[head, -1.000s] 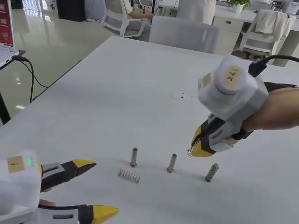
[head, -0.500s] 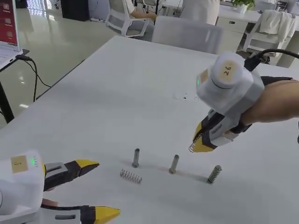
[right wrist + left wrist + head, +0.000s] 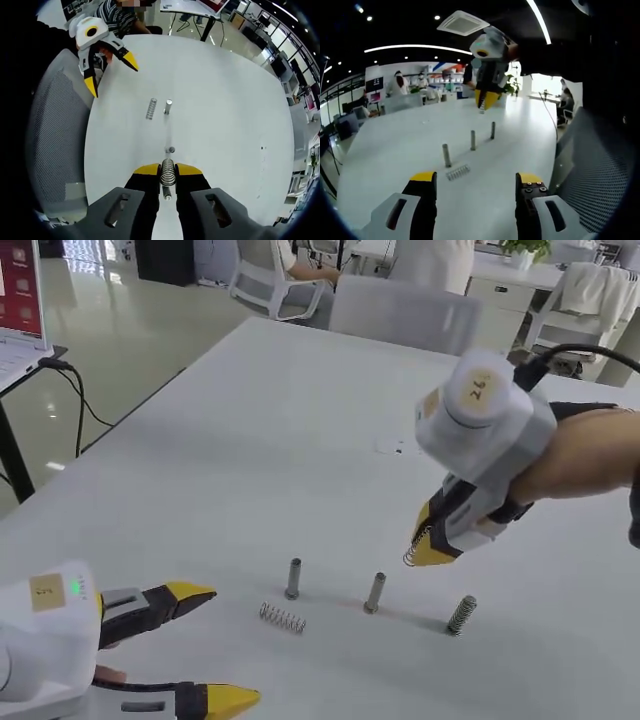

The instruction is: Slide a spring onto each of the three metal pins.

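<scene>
Right gripper [image 3: 430,548] pinches spring [image 3: 168,173] — just above middle pin [image 3: 374,592].

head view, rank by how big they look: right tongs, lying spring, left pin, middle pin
1. right tongs, by far, though nearer the camera.
2. lying spring, left pin and middle pin look about alike; not ranked.

A handwritten "26" marks the round tan sticker [image 3: 478,388] atop the white, yellow-tipped right gripper [image 3: 425,548]. The small yellow label [image 3: 44,591] on the matching left gripper [image 3: 228,645] bears a mark too small to read. So does the white lettering on the red panel [image 3: 18,290] at far left.
</scene>
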The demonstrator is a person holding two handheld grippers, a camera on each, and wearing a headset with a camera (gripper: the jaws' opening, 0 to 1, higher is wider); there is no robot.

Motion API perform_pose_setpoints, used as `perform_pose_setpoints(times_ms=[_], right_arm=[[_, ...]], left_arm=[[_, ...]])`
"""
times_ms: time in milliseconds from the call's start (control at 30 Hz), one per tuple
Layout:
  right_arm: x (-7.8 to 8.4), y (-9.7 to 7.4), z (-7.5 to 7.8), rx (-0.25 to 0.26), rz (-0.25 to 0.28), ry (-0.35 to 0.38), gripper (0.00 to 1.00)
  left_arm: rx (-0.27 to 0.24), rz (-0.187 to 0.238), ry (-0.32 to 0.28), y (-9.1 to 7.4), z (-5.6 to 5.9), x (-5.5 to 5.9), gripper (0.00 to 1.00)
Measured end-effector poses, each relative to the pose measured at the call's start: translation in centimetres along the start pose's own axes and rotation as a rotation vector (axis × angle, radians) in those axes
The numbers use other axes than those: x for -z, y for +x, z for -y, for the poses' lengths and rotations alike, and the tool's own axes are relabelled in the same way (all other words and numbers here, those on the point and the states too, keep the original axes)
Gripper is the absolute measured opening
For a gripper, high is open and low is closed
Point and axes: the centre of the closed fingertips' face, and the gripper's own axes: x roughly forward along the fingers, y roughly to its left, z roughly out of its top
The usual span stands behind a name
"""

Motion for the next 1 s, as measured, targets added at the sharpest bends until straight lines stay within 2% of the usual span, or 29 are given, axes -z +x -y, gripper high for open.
perform_pose_setpoints(times_ms=[300,533,1000], right_arm=[[-0.5,0.2,0.2,0.0,-0.009,-0.017,0.09],[-0.3,0.8,0.2,-0.008,-0.033,-0.027,0.09],[-0.6,3.3,0.6,-0.026,-0.076,-0.057,0.09]], left_arm=[[-0.005,0.005,0.006,0.0,-0.1,-0.2,0.58],[-0.006,0.009,0.003,0.0,-0.1,-0.1,0.58],[-0.005,0.017,-0.003,-0.1,-0.3,0.0,0.58]])
